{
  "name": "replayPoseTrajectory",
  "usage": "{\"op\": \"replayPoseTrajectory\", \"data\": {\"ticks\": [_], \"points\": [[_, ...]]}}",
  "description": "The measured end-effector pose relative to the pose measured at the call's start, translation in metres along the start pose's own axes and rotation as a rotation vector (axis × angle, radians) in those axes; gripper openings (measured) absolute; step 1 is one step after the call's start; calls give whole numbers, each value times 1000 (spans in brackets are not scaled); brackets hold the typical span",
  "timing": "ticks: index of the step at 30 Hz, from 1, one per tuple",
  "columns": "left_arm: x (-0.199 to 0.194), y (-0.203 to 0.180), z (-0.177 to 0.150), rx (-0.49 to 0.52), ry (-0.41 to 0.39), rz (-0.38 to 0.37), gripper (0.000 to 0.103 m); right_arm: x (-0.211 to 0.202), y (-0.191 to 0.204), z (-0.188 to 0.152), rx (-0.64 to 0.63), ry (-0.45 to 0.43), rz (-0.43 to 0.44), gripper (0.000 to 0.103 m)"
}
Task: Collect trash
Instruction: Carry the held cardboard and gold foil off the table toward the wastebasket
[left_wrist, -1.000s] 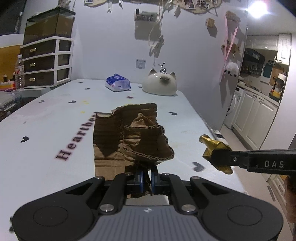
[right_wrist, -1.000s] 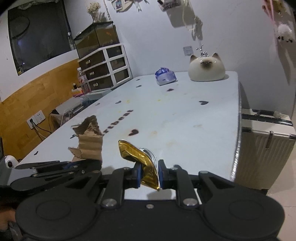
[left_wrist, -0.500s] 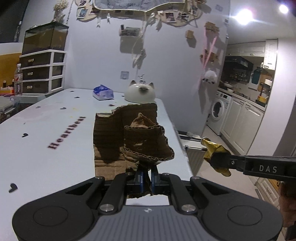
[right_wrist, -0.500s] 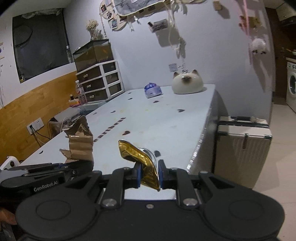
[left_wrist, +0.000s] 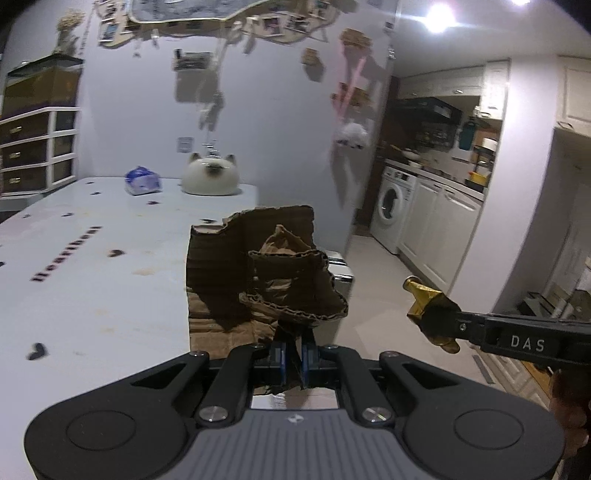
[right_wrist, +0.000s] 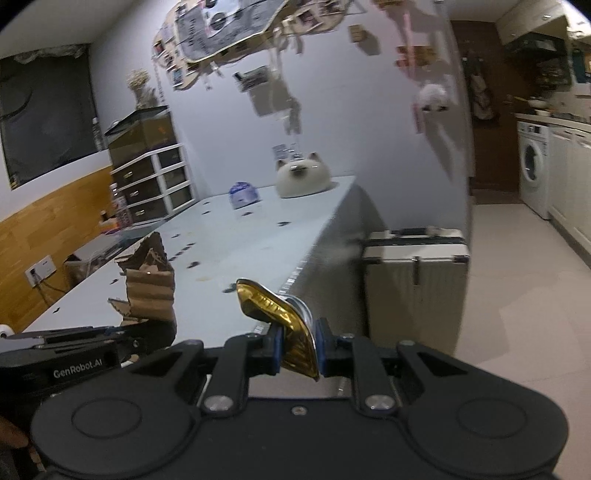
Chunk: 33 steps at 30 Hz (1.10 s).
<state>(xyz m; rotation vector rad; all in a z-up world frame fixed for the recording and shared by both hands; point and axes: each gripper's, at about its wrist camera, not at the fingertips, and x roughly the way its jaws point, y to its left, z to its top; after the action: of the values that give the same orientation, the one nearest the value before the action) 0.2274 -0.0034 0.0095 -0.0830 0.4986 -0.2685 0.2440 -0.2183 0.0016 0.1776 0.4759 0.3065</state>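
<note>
Cardboard (left_wrist: 258, 269), torn and crumpled, is pinched only at its bottom edge by the left gripper (left_wrist: 291, 356), beyond the table (left_wrist: 92, 295) edge. Right gripper (right_wrist: 297, 349) clamps a crushed gold can (right_wrist: 284, 317) beside that table. Either piece could slip and fall to the floor if swung.

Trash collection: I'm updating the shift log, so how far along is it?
Picked up: the left gripper is shut on torn cardboard, the right gripper on a crushed gold can, both off the table. In hand: carrying them. Left: dropping them off; no bin is visible.
</note>
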Motion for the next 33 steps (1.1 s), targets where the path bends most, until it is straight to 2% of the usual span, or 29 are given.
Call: {"op": "replayPoseTrajectory", "data": {"ticks": [9, 16, 24, 33], "points": [[16, -72, -17, 46, 35, -91, 8, -50, -61, -22, 54, -32, -109, 18], [47, -118, -34, 65, 98, -148, 8, -68, -109, -37, 94, -32, -184, 18], [100, -156, -59, 70, 196, -195, 8, -59, -157, -64, 141, 14, -253, 18], [173, -169, -98, 46, 335, -210, 8, -27, -214, -109, 242, 107, -309, 18]]}}
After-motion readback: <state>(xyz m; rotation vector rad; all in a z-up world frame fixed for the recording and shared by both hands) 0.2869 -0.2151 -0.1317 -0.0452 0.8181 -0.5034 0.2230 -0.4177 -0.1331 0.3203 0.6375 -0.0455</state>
